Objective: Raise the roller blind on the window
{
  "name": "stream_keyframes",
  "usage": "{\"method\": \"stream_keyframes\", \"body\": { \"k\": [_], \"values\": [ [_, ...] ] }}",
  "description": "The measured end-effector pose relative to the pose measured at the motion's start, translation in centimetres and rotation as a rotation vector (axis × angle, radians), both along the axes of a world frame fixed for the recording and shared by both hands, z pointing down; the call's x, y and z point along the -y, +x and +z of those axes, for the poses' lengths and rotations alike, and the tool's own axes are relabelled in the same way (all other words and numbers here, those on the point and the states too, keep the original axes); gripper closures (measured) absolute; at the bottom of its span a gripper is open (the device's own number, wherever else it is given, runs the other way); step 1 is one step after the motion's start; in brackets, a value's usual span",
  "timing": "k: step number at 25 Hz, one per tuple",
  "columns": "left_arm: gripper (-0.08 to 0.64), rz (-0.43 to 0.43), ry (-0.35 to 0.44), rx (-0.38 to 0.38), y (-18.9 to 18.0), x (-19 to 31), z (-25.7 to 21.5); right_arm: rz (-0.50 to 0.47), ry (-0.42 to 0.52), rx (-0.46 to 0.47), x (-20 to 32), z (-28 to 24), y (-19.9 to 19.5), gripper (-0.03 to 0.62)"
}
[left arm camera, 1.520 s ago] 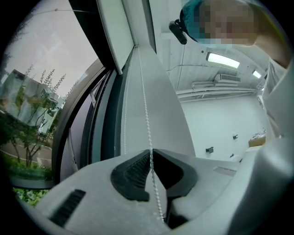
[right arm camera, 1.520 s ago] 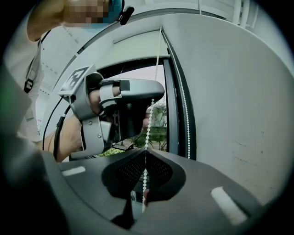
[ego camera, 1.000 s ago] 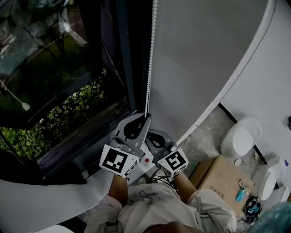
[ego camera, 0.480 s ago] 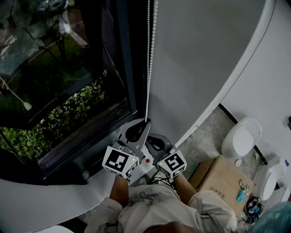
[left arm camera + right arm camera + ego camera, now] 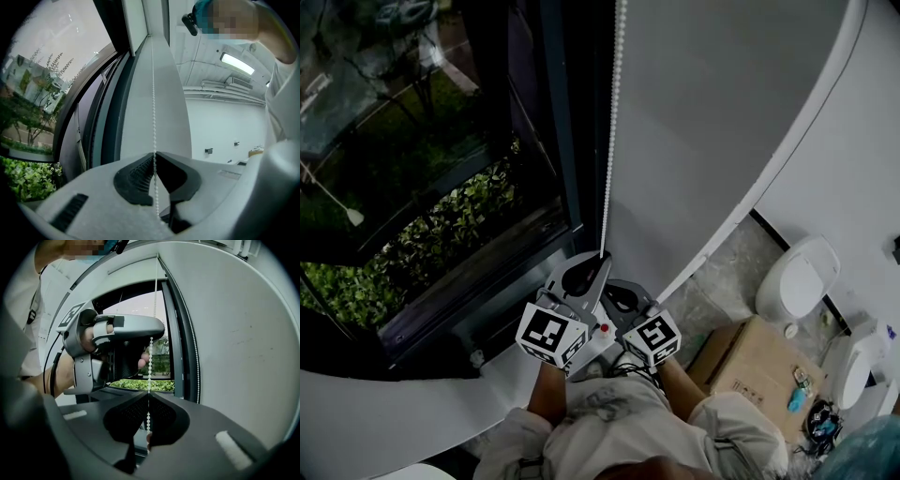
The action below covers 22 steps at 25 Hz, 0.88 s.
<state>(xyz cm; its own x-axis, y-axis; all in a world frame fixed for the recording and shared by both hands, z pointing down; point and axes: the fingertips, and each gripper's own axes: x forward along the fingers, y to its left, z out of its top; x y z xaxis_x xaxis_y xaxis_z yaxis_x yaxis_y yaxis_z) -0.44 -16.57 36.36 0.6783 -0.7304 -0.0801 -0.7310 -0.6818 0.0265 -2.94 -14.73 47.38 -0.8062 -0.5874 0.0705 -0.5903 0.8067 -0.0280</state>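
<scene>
The white bead chain (image 5: 610,122) hangs down beside the dark window frame (image 5: 565,141), with the grey roller blind (image 5: 712,112) to its right. My left gripper (image 5: 602,256) is shut on the chain, which runs between its closed pads (image 5: 140,173) in the left gripper view. Just below it, my right gripper (image 5: 614,289) is shut on the same chain (image 5: 149,362). The right gripper view shows the left gripper (image 5: 157,331) directly above. A second strand (image 5: 194,357) runs along the frame.
Outside the window (image 5: 403,141) lies a green hedge (image 5: 441,234). A cardboard box (image 5: 759,366) and two white round units (image 5: 797,281) (image 5: 848,375) stand on the floor at lower right. The white wall (image 5: 853,159) curves away on the right.
Both grippers have sunk together down the window, still shut on the chain. The left one stays just above the right.
</scene>
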Motion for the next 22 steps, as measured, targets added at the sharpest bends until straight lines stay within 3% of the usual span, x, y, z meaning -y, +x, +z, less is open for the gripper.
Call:
{"method": "stream_keyframes", "body": {
  "k": [12, 22],
  "values": [
    [0.538, 0.024, -0.06, -0.001, 0.3, -0.5, 3.0, 0.01, -0.052, -0.045, -0.5, 2.8, 0.2, 0.581],
    [0.538, 0.034, -0.057, -0.003, 0.2, -0.5, 3.0, -0.011, -0.024, -0.062, -1.2, 2.4, 0.1, 0.575]
  ]
}}
